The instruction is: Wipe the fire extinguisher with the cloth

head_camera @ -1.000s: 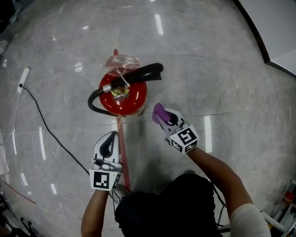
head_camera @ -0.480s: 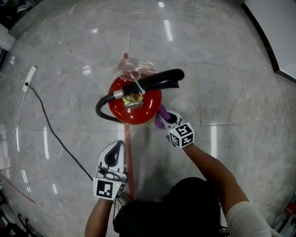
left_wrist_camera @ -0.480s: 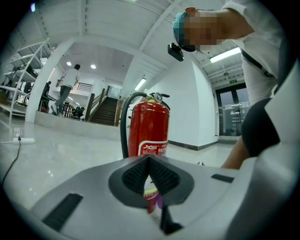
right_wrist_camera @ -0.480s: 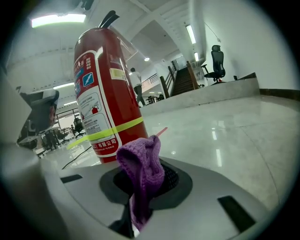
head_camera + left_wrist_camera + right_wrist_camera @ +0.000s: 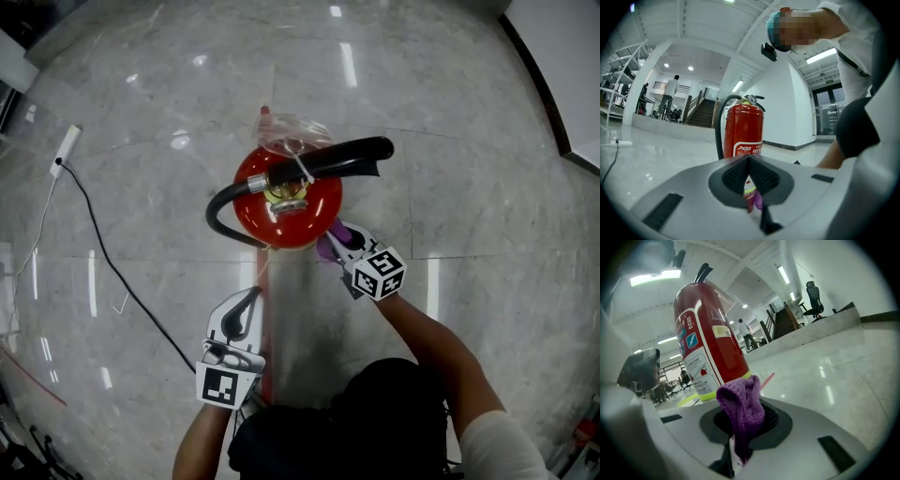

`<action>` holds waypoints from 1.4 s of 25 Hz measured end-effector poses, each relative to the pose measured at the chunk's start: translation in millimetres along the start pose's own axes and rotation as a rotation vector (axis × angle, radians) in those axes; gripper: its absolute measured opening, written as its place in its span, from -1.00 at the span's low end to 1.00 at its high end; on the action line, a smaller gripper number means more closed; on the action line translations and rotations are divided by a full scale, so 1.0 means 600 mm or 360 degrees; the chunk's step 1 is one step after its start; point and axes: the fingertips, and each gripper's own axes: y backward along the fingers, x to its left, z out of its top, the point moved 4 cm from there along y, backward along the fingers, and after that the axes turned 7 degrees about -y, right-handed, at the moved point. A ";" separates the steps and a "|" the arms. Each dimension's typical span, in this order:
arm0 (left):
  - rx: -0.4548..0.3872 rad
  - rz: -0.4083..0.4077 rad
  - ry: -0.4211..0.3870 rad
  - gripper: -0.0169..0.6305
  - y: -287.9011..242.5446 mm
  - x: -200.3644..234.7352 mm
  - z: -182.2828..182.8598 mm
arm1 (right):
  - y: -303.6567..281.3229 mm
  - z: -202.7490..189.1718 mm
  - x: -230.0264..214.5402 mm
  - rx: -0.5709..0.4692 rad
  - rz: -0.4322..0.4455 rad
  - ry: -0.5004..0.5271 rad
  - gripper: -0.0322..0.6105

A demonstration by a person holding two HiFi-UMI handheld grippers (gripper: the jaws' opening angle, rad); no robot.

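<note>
A red fire extinguisher with a black hose and black handle stands upright on the floor. It also rises ahead in the left gripper view and close by in the right gripper view. My right gripper is shut on a purple cloth, low against the extinguisher's right side; the cloth peeks out beside the red body. My left gripper hangs back, below and left of the extinguisher, shut with nothing in it.
A red tape line runs along the polished grey floor under the extinguisher. A black cable leads from a white socket strip at the left. Stairs and people stand far off.
My right gripper has carried the cloth in from clear of the extinguisher to its lower right side. The left gripper has dropped back slightly in the view.
</note>
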 end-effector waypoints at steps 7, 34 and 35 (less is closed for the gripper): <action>-0.0006 -0.0003 0.0018 -0.94 -0.005 -0.002 -0.004 | 0.029 0.057 0.038 -0.0111 0.0088 -0.0039 -0.72; -0.0152 0.0088 0.0041 -0.94 -0.003 0.037 0.056 | 0.119 0.281 0.185 -0.0280 0.0238 0.0133 -0.72; -0.0162 0.0080 0.0039 -0.94 -0.003 0.036 0.061 | 0.122 0.284 0.189 -0.0281 0.0241 0.0137 -0.72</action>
